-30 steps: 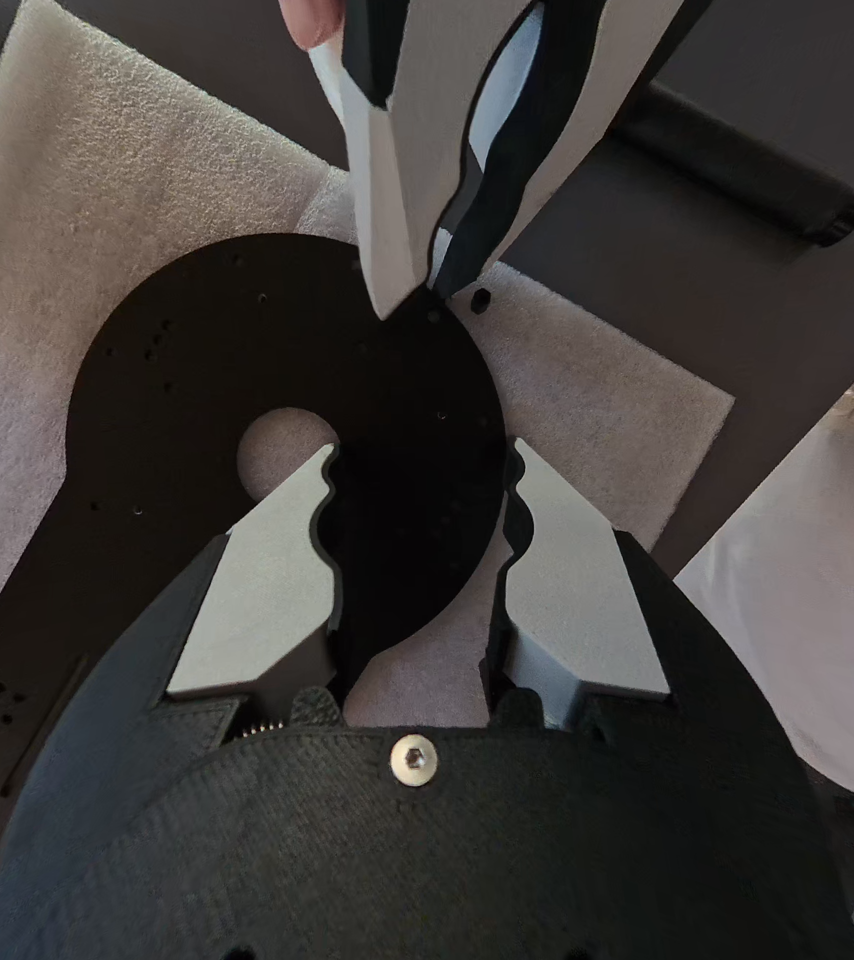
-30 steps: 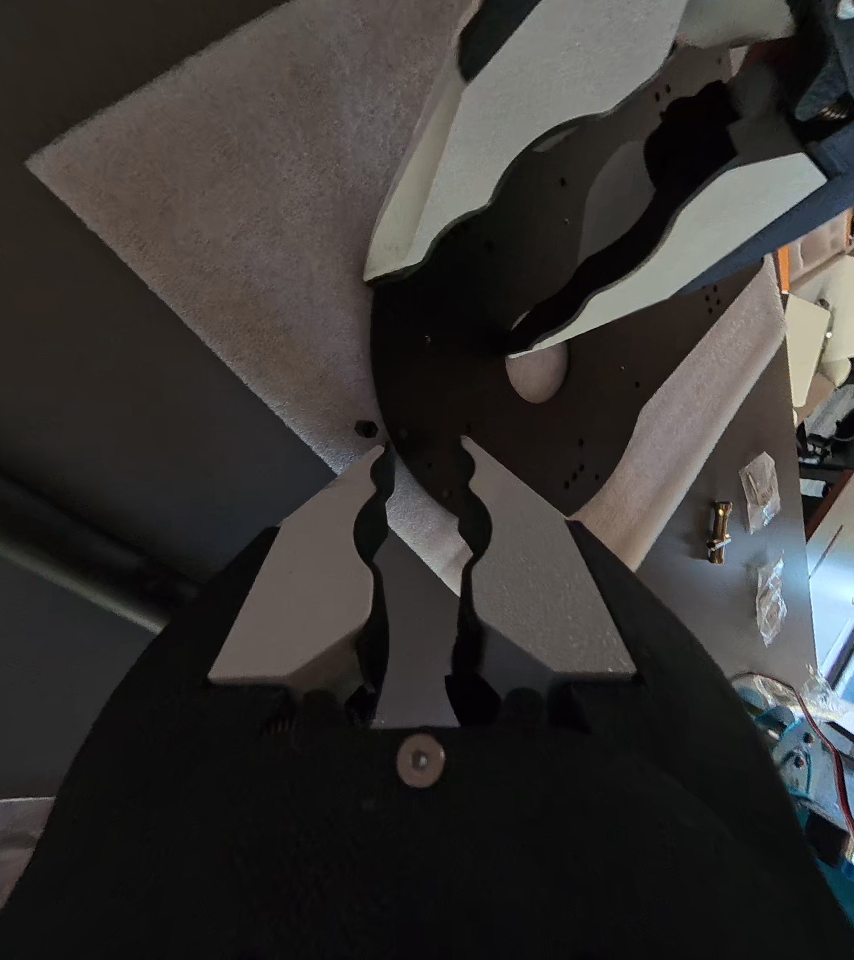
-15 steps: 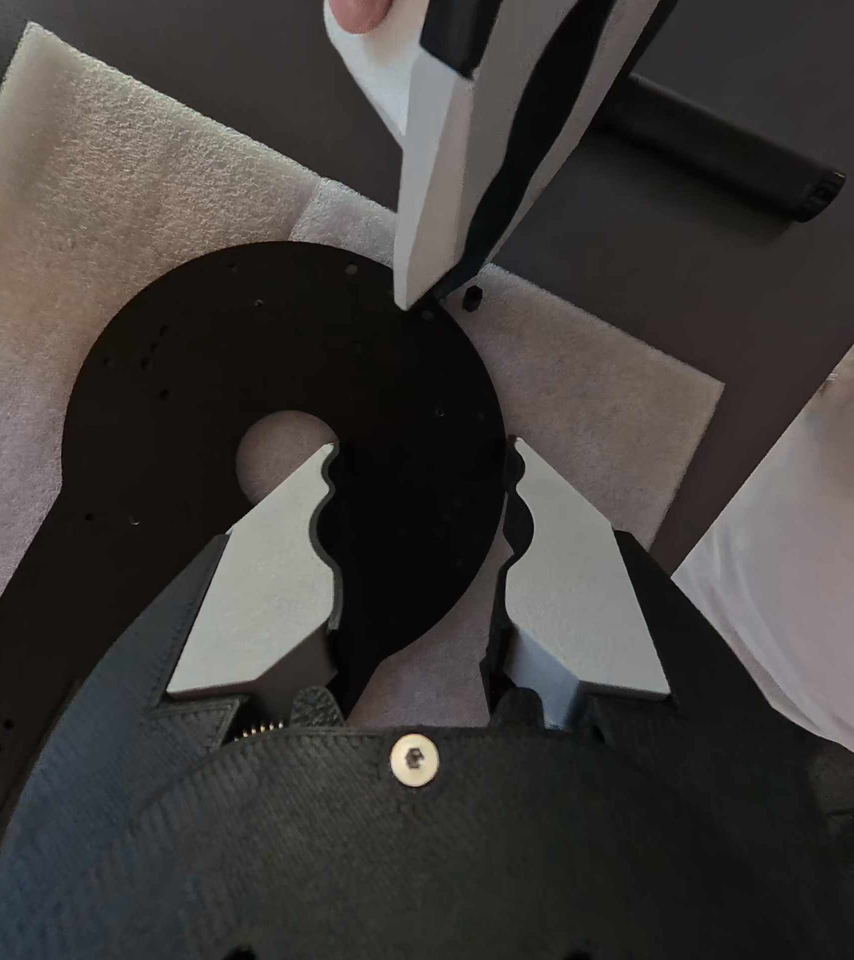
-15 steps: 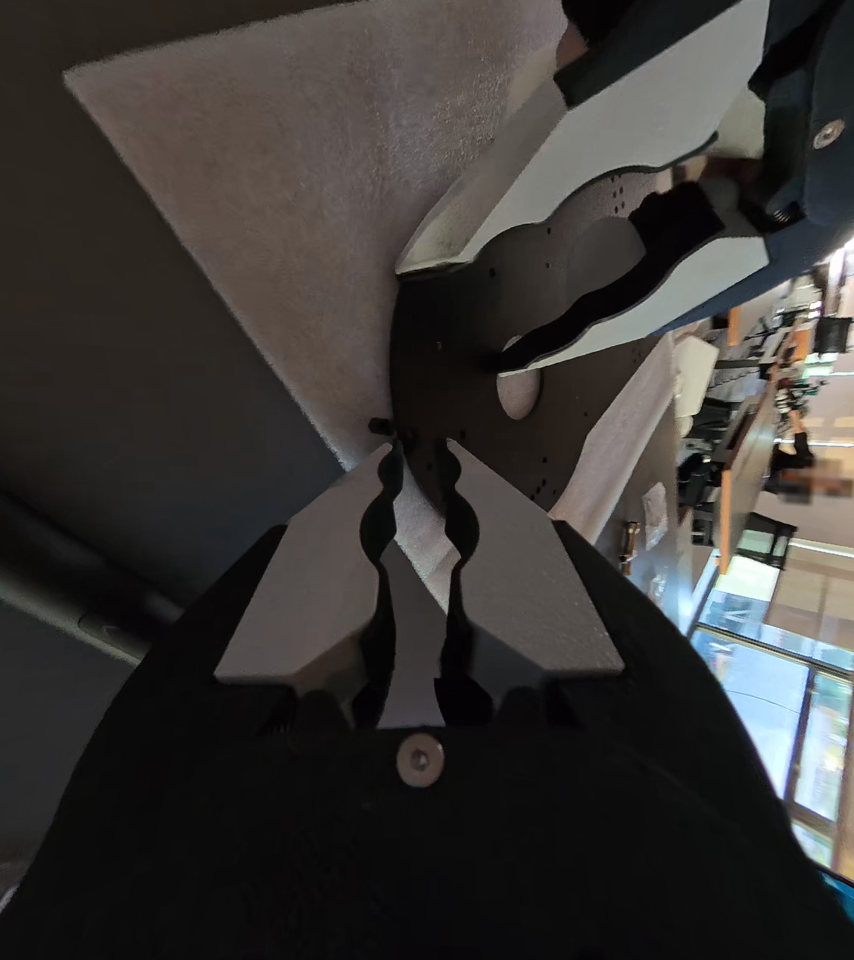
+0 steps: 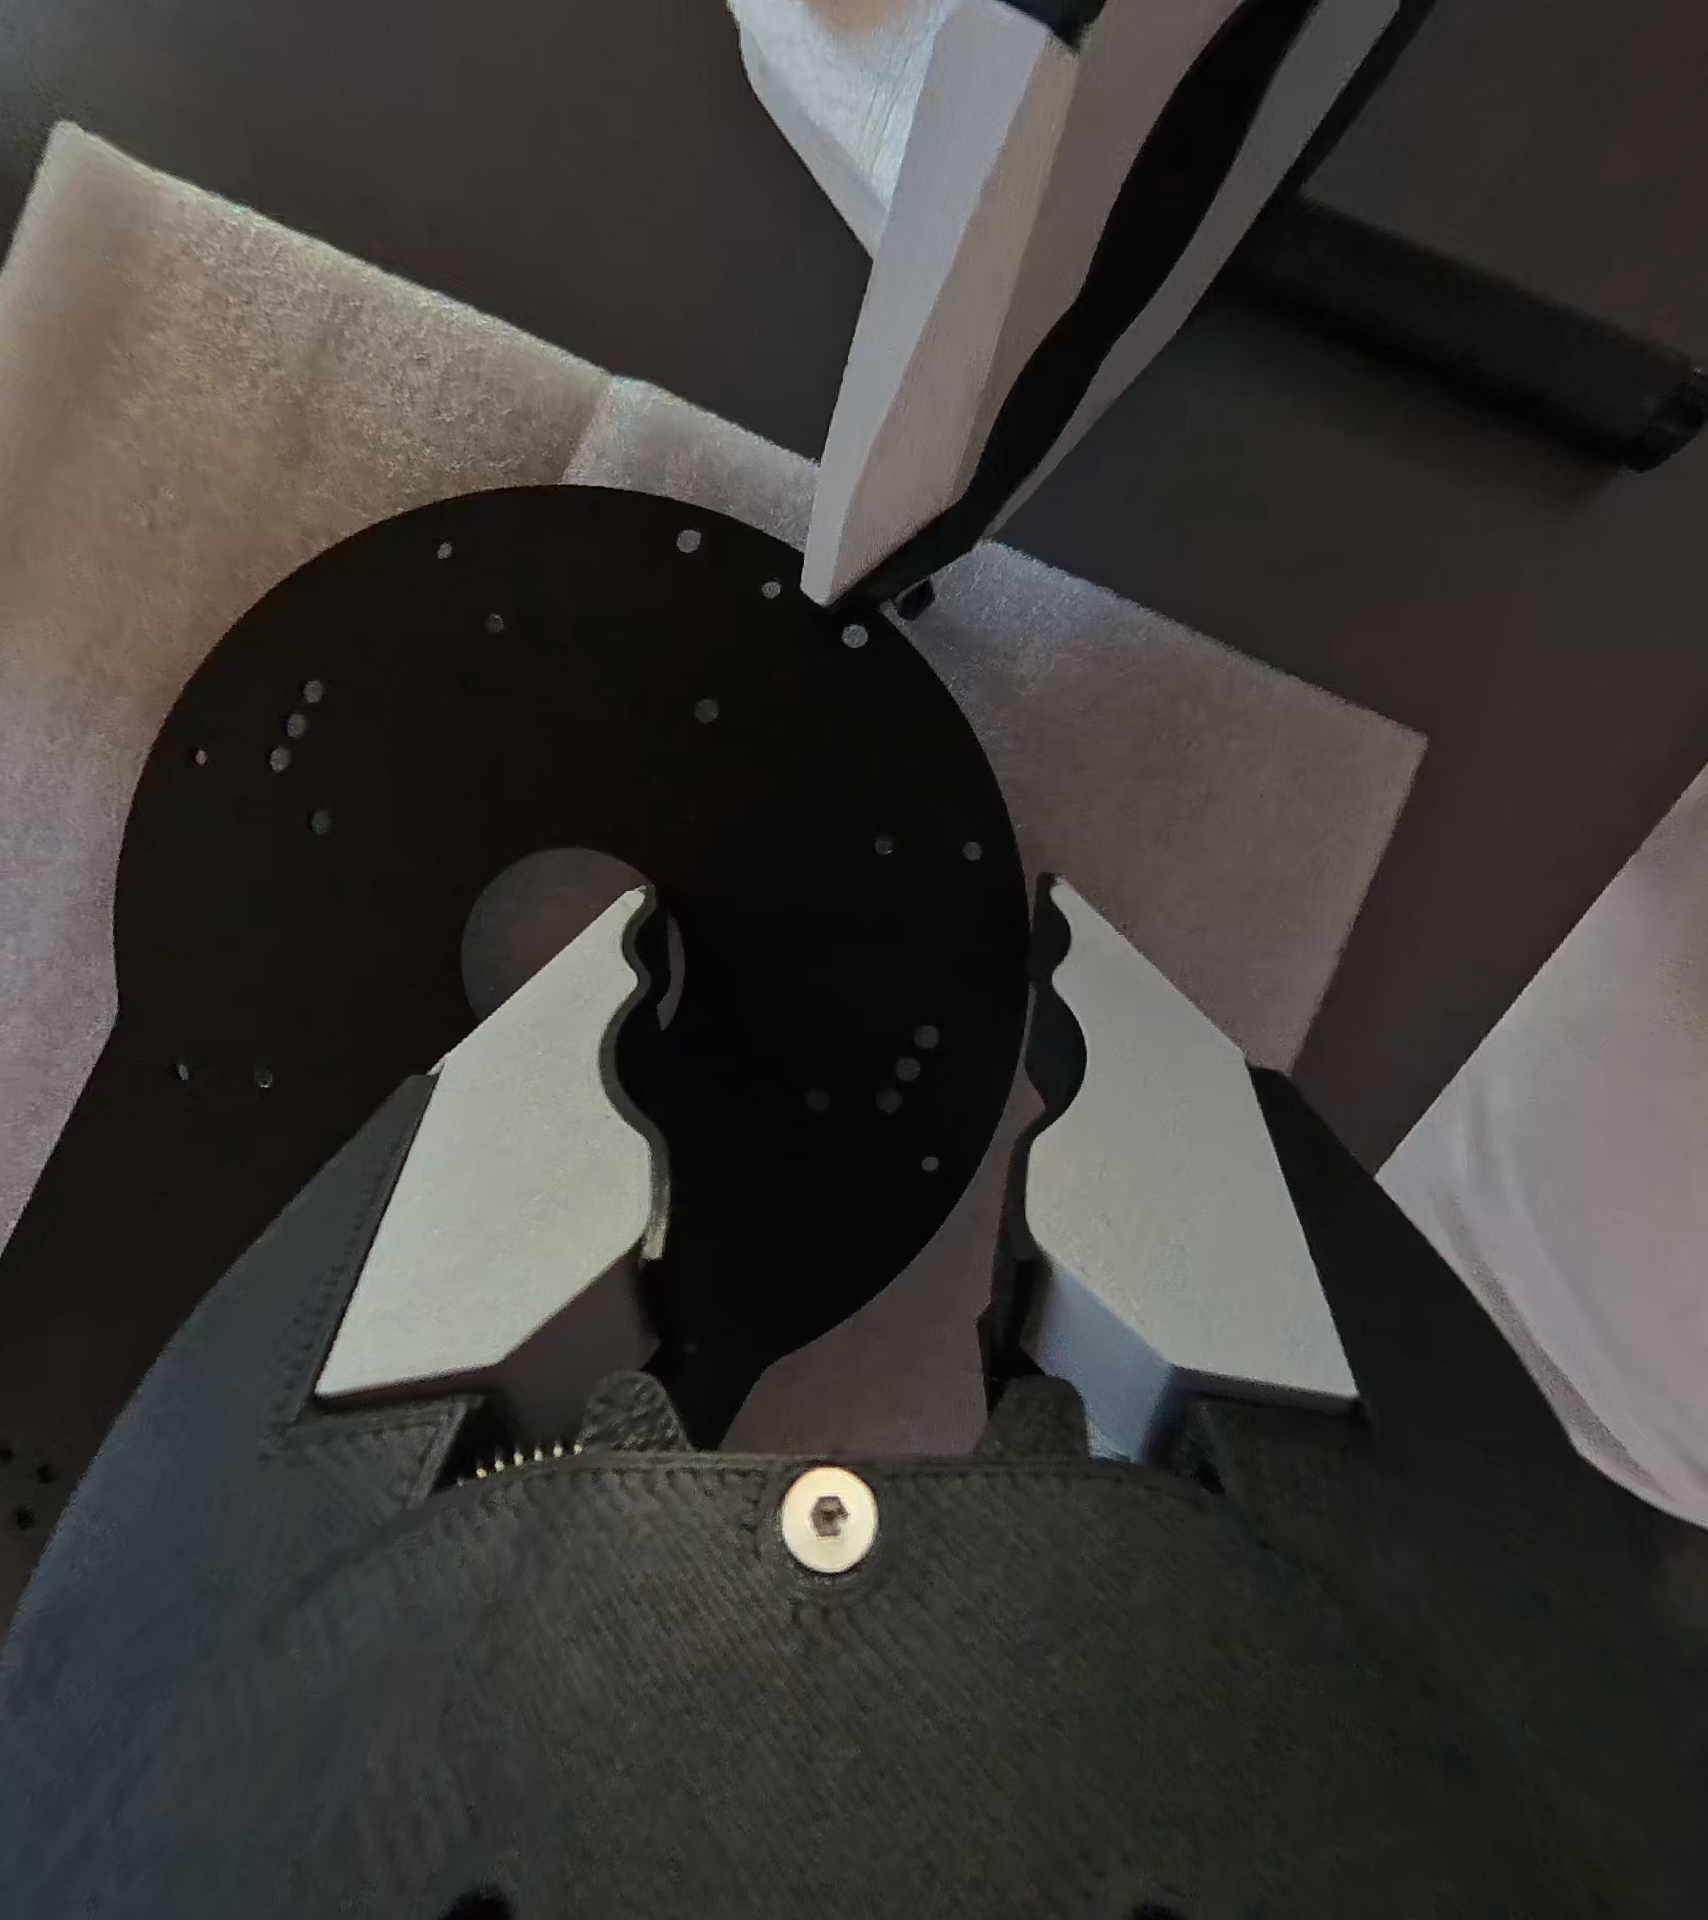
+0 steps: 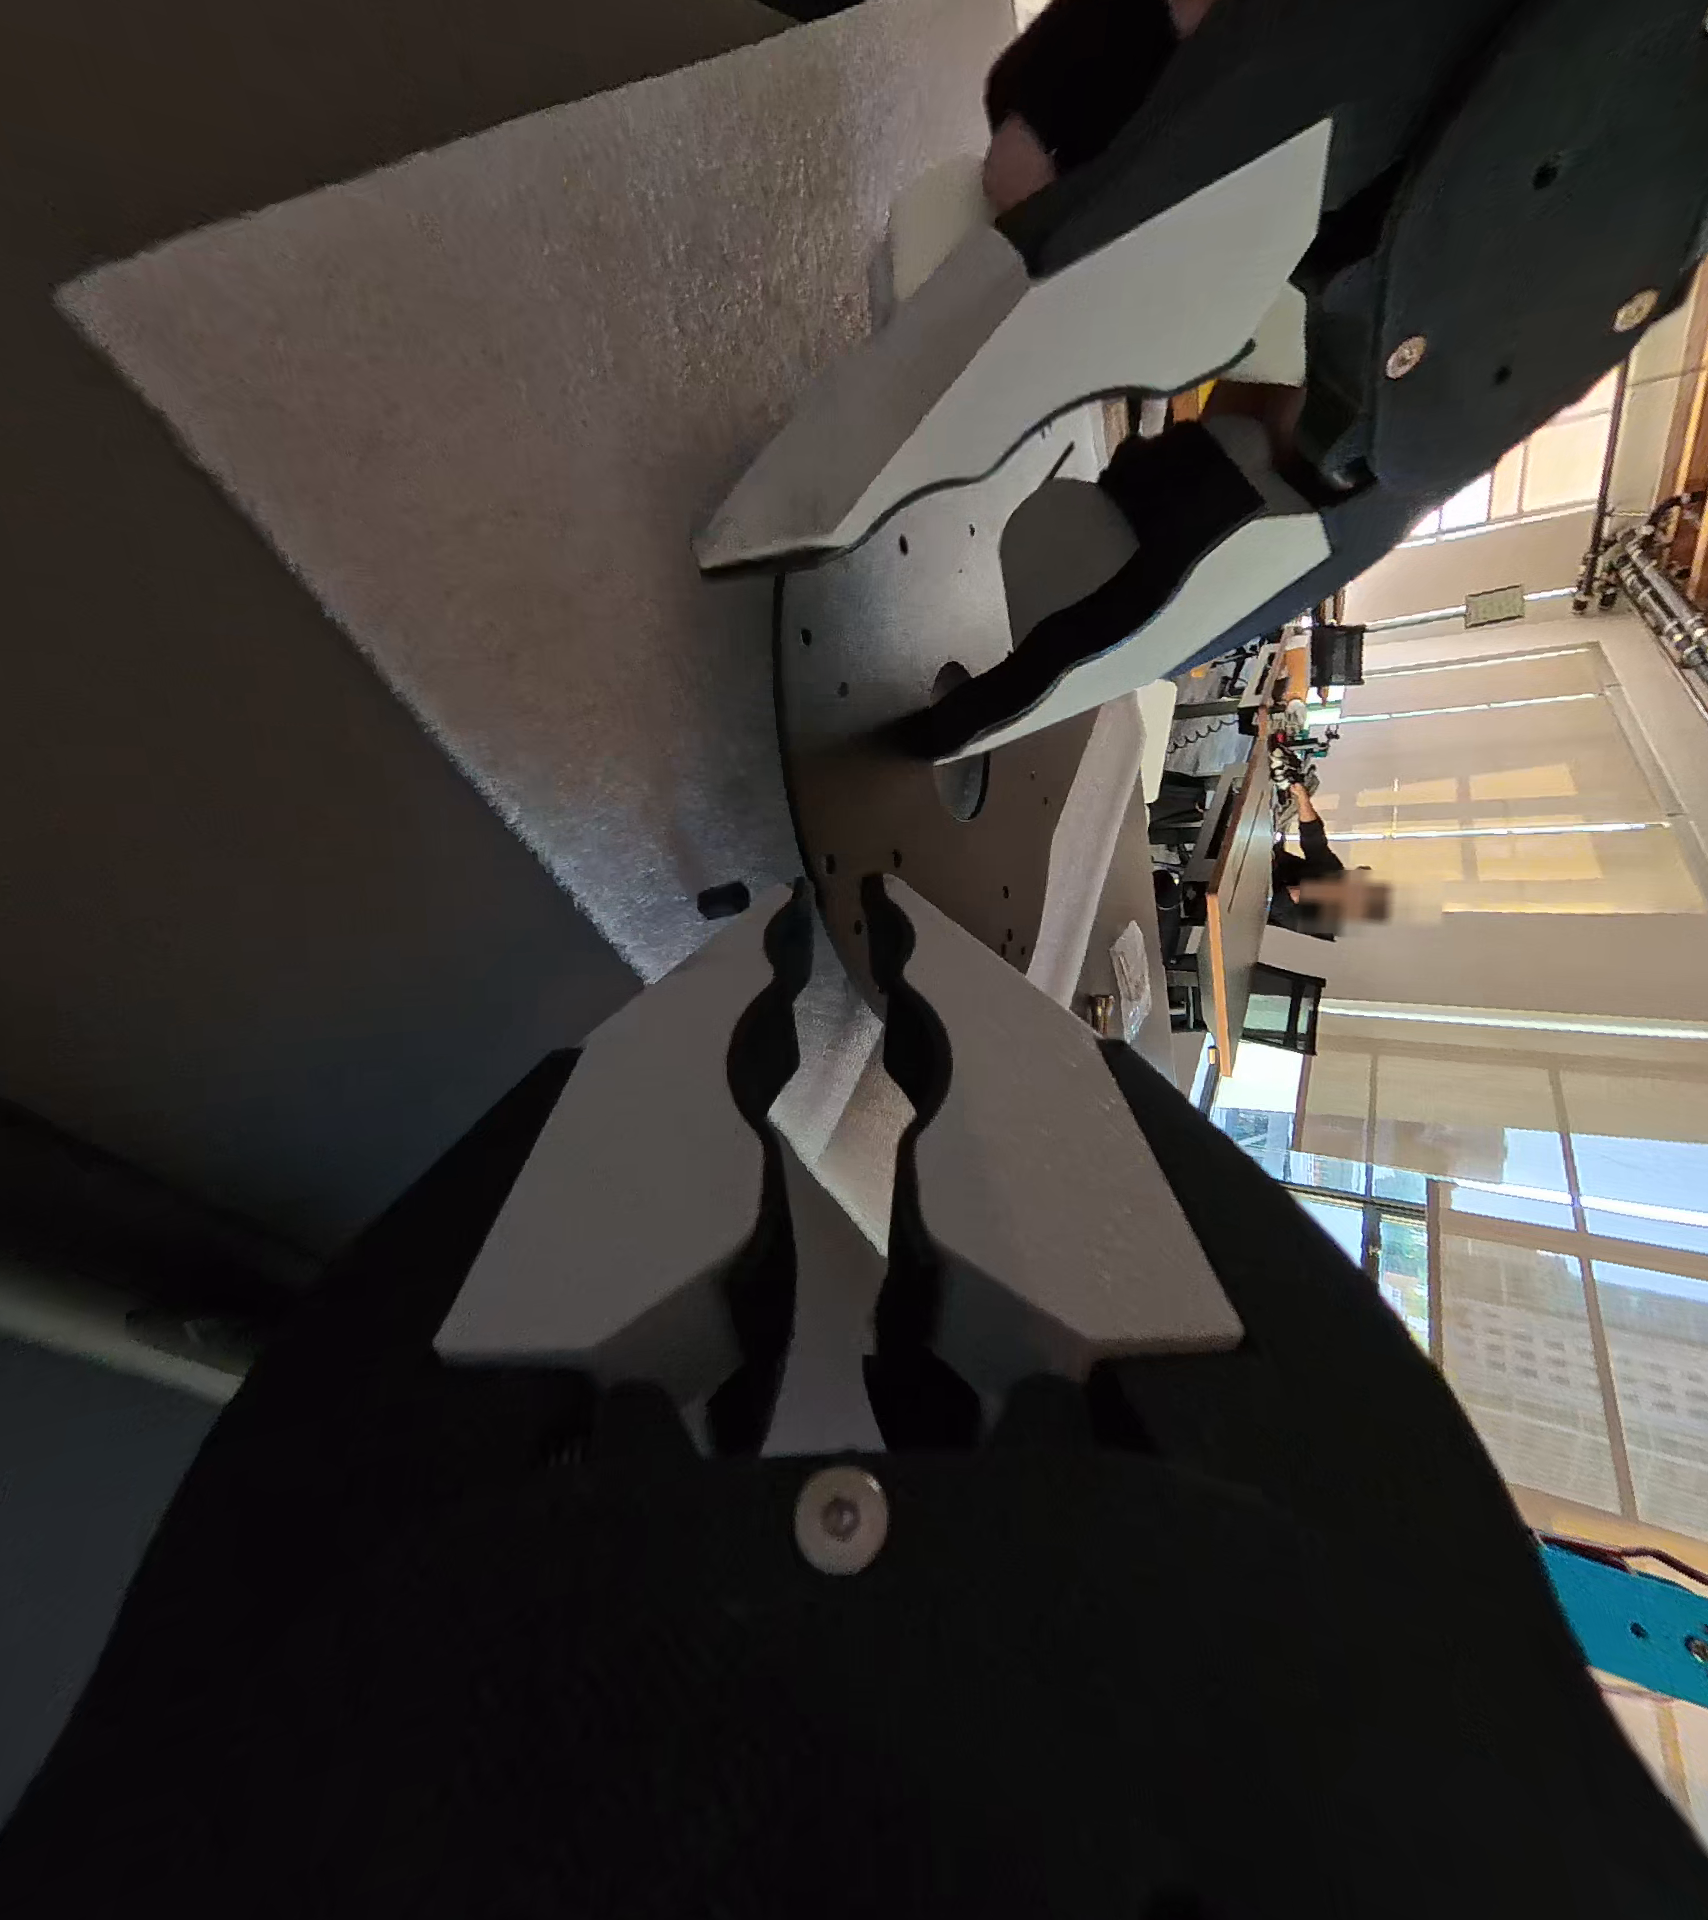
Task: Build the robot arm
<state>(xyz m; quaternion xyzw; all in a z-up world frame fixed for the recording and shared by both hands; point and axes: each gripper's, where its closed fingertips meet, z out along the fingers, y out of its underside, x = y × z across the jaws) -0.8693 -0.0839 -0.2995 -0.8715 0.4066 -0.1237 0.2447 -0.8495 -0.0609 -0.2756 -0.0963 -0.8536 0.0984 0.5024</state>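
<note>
Your left gripper (image 5: 839, 904) straddles the black plate (image 5: 517, 727) on foam (image 5: 154, 416), fingers spread past its rim. Your right gripper (image 6: 839, 894), jaws narrowly parted and empty, tips at the plate's far edge beside a small nut (image 6: 722, 898); bare foam lies beyond.

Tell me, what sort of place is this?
Probably a workshop or lab: a drilled black plate lies on white foam, a blue mechanical part sits nearby, and long workbenches stand by big windows.

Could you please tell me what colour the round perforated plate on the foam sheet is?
The plate is matte black, clearest in the left wrist view.
</note>
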